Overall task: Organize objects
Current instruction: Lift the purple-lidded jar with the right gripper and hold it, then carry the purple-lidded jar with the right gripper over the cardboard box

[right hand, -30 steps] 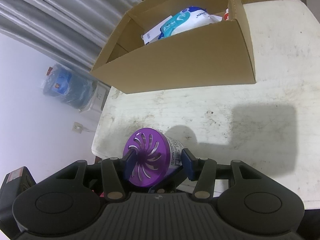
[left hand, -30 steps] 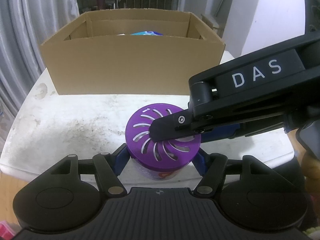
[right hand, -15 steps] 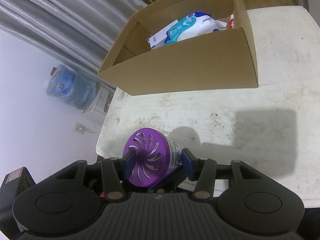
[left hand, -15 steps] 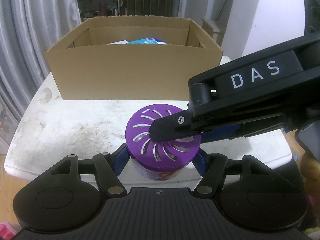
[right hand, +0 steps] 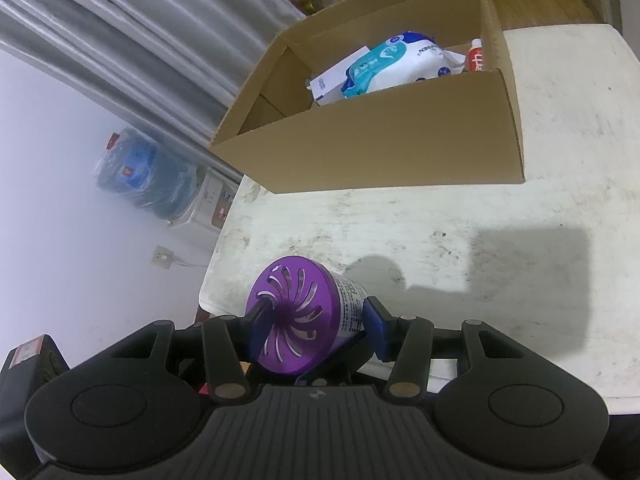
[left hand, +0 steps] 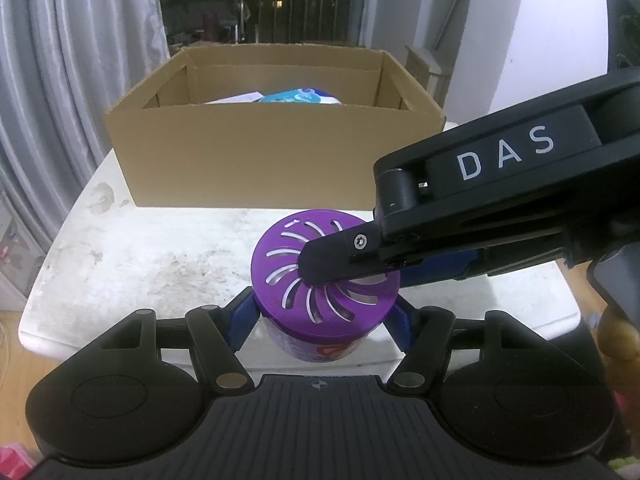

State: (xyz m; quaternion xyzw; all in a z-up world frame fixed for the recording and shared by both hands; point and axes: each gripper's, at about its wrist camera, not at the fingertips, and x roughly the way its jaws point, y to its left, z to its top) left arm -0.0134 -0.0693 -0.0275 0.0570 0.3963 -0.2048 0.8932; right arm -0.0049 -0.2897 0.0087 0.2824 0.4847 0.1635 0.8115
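Purple slotted lid marks the air freshener jar (left hand: pixel 325 286), low centre of both frames, held above the near edge of the stained white surface (left hand: pixel 160 264). Left claw (left hand: pixel 324 316) is clamped on the jar's sides just under the lid. Right claw (right hand: pixel 316 320) grips the same jar another way, one blue pad across the lid face, the other against the labelled body. Cardboard box (left hand: pixel 272 160) sits open at upper centre, already holding a wipes pack (right hand: pixel 394 62) and a small red-labelled bottle (right hand: pixel 475 54). Step in hand looks like a two-claw handover or carry toward the box. Next move likely calls for one claw to let go, then a lift over the near wall into free space beside the pack.
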